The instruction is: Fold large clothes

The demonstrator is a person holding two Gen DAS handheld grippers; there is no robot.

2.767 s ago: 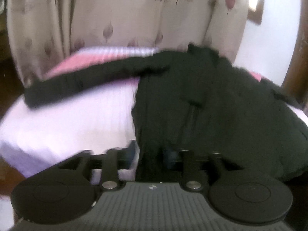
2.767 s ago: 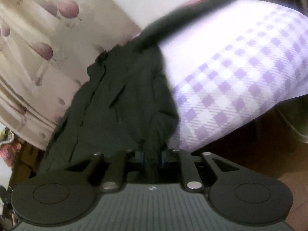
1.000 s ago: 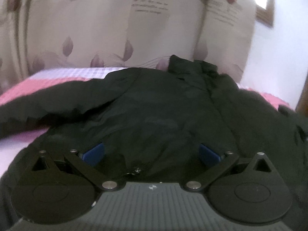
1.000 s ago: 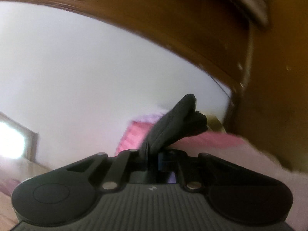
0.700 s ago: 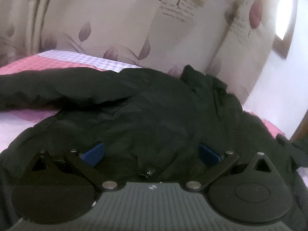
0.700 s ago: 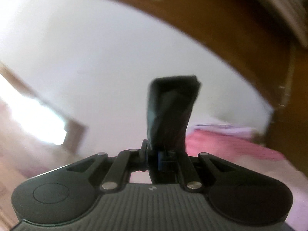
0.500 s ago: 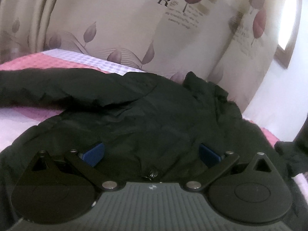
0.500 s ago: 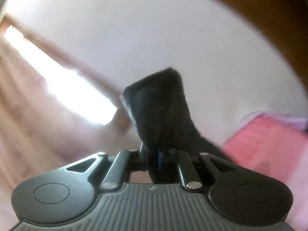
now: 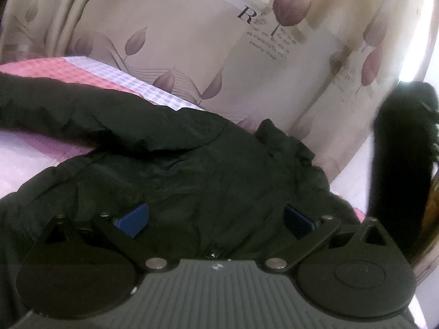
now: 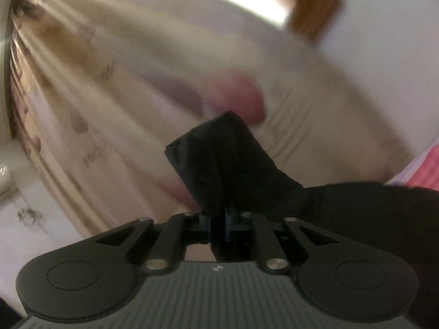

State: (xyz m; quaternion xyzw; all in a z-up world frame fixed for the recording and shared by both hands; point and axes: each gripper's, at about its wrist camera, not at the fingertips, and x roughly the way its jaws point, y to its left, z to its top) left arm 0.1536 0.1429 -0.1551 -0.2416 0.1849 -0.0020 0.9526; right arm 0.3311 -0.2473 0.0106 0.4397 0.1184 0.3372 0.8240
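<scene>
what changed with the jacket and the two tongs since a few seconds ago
The right tongs, shut on the black jacket's sleeve, swung it up off the checked bedspread; in the left view the sleeve now hangs raised at the right edge. The left tongs, earlier closed at the hem, opened wide and hover over the jacket. The jacket's body and its other sleeve stayed spread on the bed.
</scene>
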